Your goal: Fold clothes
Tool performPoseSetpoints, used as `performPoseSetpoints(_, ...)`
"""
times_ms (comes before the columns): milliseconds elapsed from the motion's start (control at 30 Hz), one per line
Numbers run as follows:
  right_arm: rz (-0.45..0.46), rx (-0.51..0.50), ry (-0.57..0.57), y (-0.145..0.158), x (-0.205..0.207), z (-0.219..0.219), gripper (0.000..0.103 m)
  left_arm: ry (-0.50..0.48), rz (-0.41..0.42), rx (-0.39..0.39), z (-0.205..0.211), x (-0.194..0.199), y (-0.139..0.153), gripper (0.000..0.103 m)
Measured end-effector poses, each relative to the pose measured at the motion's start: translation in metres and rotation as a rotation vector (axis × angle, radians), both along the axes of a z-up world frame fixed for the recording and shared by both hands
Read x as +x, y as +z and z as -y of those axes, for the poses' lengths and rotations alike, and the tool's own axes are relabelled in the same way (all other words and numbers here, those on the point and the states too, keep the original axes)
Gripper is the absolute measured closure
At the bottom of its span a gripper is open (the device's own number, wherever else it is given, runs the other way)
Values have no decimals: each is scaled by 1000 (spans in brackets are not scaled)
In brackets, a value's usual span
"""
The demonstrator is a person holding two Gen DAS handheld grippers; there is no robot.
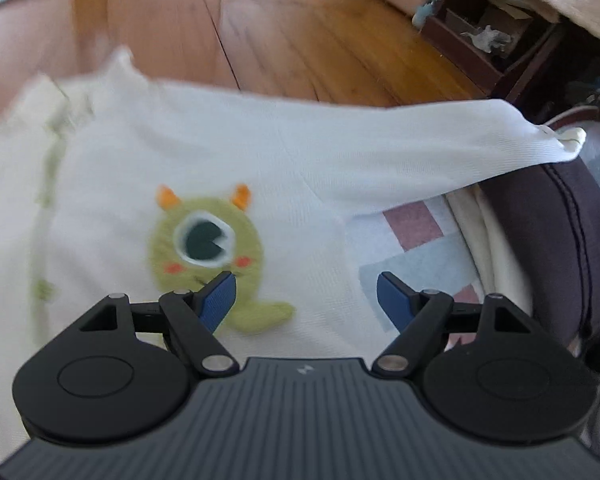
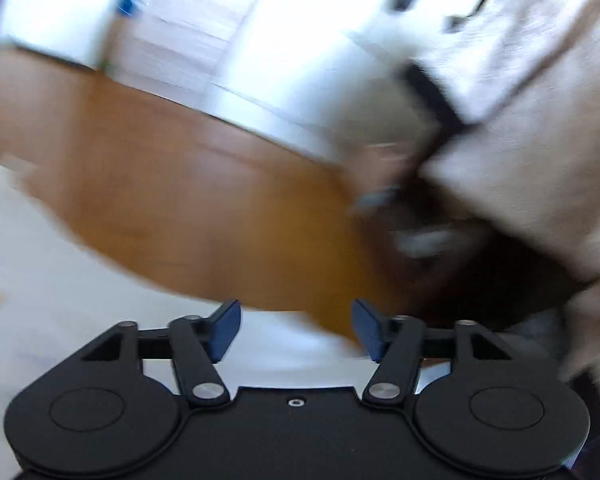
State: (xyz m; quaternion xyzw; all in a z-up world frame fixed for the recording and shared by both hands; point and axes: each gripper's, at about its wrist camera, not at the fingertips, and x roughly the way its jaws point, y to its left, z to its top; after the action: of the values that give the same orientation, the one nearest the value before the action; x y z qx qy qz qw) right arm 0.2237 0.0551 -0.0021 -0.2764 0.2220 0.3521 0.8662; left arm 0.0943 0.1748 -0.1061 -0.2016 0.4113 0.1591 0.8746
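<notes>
Left gripper [image 1: 306, 300], jaws apart and empty, is hovering over the white knit garment with a green one-eyed monster patch [image 1: 206, 248], spread unfolded above a checked cloth [image 1: 420, 248]. Right gripper [image 2: 296, 330], also apart, is appearing blurred; a hasty pinch risks bunching the fabric.

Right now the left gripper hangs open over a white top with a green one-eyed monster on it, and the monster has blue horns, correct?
Not quite: the horns are orange, as the left wrist view shows. The rest stands: the left gripper is open over the white top with its green one-eyed monster.
</notes>
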Motion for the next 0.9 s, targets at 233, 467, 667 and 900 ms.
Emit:
performPoseSetpoints(233, -584, 136, 201, -41, -85, -33, 36, 172, -94, -53, -43, -111, 23, 20)
performPoseSetpoints(467, -693, -76, 262, -84, -152, -13, 36, 387, -269, -234, -97, -260, -5, 20)
performPoseSetpoints(667, -872, -85, 73, -121, -132, 56, 36, 566, -351, -224, -117, -378, -9, 20)
performPoseSetpoints(900, -1046, 3, -45, -142, -134, 135, 35, 628, -277, -490, -115, -433, -28, 19)
